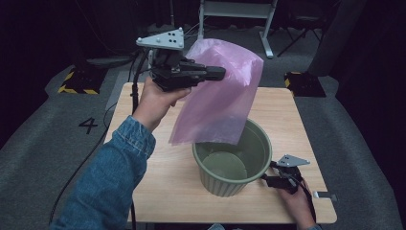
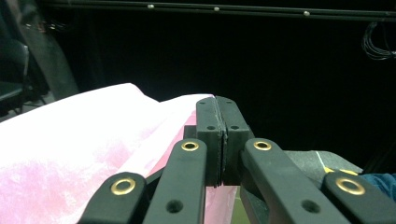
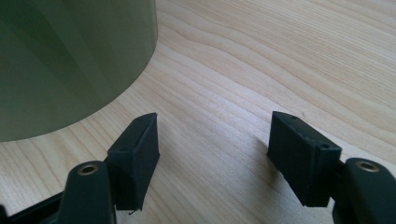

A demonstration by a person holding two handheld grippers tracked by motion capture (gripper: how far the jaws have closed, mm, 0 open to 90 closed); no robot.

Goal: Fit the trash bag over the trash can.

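My left gripper (image 1: 218,73) is raised above the far half of the wooden table (image 1: 158,167), jaws pinched flat together on the top edge of a pink plastic bag (image 1: 218,98). The bag is thin and translucent, pale pink, faintly crinkled and frosted-looking; it hangs down from my grip as a loose, roughly rectangular sheet, tilted so its lower edge drifts toward 7 o'clock. That lower edge hangs over the far-left rim of the green bin (image 1: 233,160), at about 11 o'clock on its mouth; whether it touches the rim I cannot tell. In the left gripper view the bag (image 2: 70,154) billows out at 9 o'clock of my closed pads (image 2: 208,135), its film running in between them.

The bin is olive green, round, ribbed on the outside, standing upright at the near right of the table.

My right gripper (image 3: 212,149) rests low at 4 o'clock of the bin (image 3: 70,60), jaws apart with bare wood between them, holding nothing.
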